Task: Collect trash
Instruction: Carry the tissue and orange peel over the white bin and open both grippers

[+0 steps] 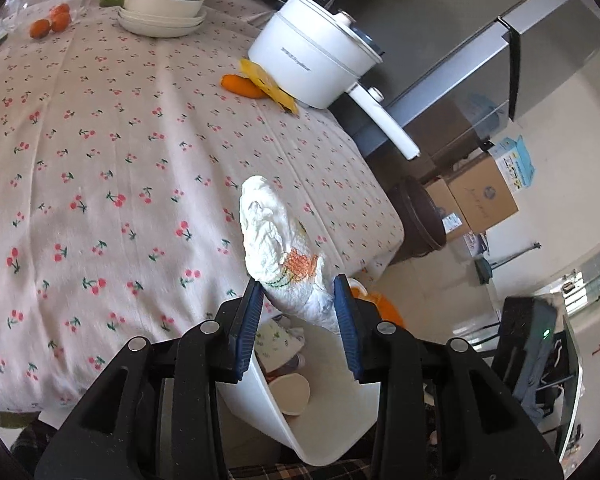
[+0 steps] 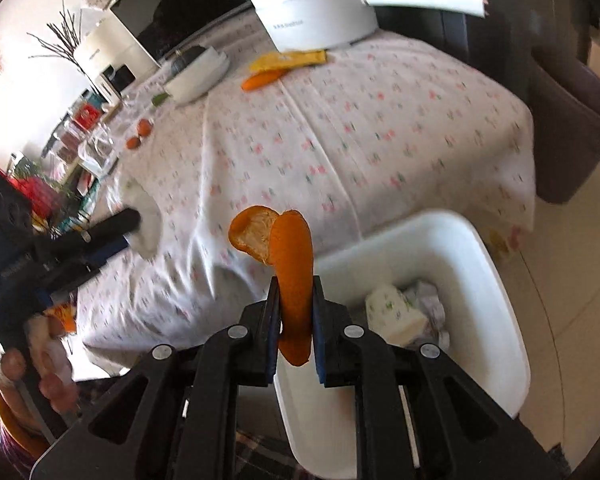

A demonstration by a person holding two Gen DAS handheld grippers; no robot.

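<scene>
My left gripper (image 1: pixel 299 284) is shut on a crumpled white tissue (image 1: pixel 276 236) with an orange print, held over the table's near edge. Just below it stands a white bin (image 1: pixel 328 432) holding a paper cup and wrappers. My right gripper (image 2: pixel 296 280) is shut on a long orange peel (image 2: pixel 288 240), which hangs above the near rim of the same bin (image 2: pixel 460 248). In the right wrist view the left gripper (image 2: pixel 124 232) shows at the left with its tissue (image 2: pixel 148 216). Another orange peel (image 1: pixel 242 86) and a yellow wrapper (image 1: pixel 268 84) lie by the pot.
The cherry-print tablecloth (image 1: pixel 120 140) carries a white electric pot (image 1: pixel 316 64) with its long handle past the edge, stacked bowls (image 1: pixel 164 8) and tangerines (image 1: pixel 52 22). A dark bin (image 1: pixel 420 220), cardboard boxes (image 1: pixel 480 200) and a grey fridge (image 1: pixel 480 40) stand beyond the table.
</scene>
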